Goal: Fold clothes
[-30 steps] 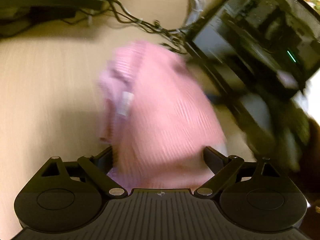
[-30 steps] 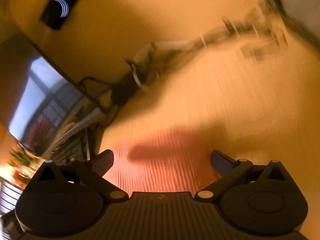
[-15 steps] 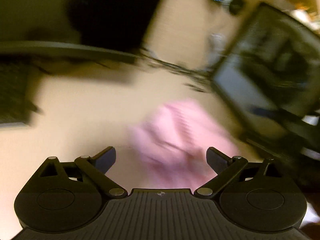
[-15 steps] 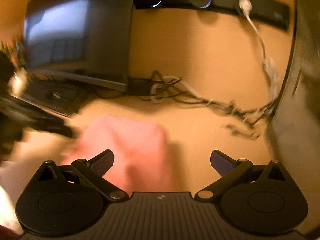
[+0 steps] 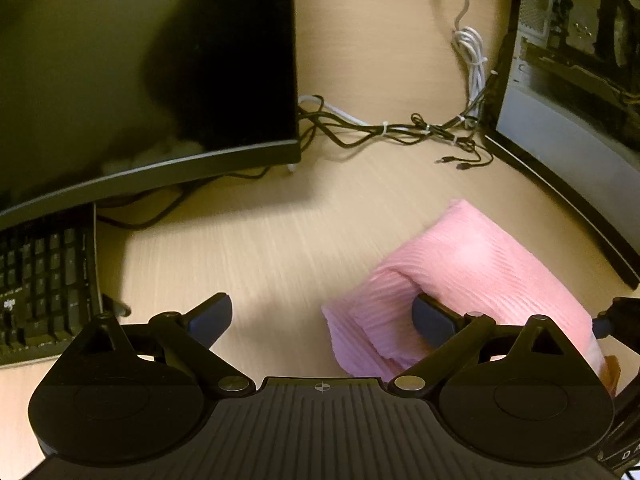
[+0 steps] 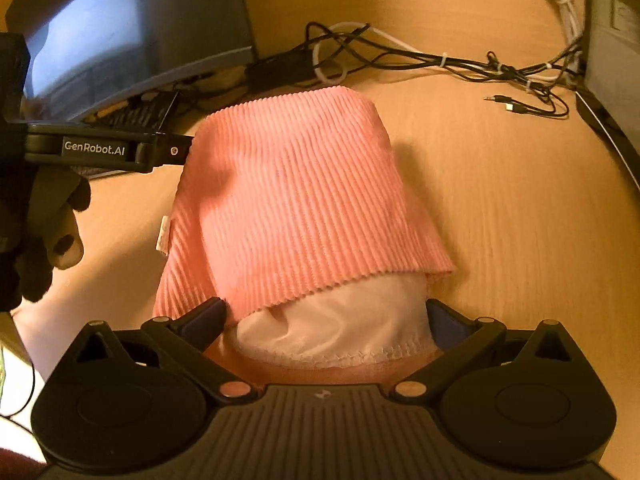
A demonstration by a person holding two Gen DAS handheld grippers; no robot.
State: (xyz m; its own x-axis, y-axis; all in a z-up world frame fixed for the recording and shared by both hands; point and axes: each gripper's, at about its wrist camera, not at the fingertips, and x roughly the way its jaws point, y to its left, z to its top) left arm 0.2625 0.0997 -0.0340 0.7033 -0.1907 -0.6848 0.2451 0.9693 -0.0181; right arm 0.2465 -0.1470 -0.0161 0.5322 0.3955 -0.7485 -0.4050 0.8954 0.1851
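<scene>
Right gripper (image 6: 324, 318) up close: its fingers (image 6: 206, 316) spread wide, straddling the near edge of the pink ribbed garment (image 6: 292, 196) without pinching it. Nothing is held. A white lining (image 6: 332, 334) peeks out from under the ribbed hem at six o'clock, right between those fingers. The garment lies bunched in a folded heap on the light wooden counter (image 6: 520, 220), a small white tag (image 6: 163, 236) showing at its nine o'clock edge.

Over in the left wrist view, the left gripper (image 5: 322, 316) also stands wide open and empty; its right finger (image 5: 434, 318) is just in front of the pink folds, whether touching I cannot tell, and its left finger hangs over bare counter. From the right wrist view that same left gripper shows at nine o'clock, a dark-gloved hand (image 6: 44, 216) around it, its tip at the cloth's far-left corner.

Farther back: a black keyboard (image 5: 44, 276) at nine o'clock, a dark monitor (image 5: 140, 72) above it, tangled cables (image 5: 400, 130) at twelve, and a computer case (image 5: 580, 60) at two o'clock.
</scene>
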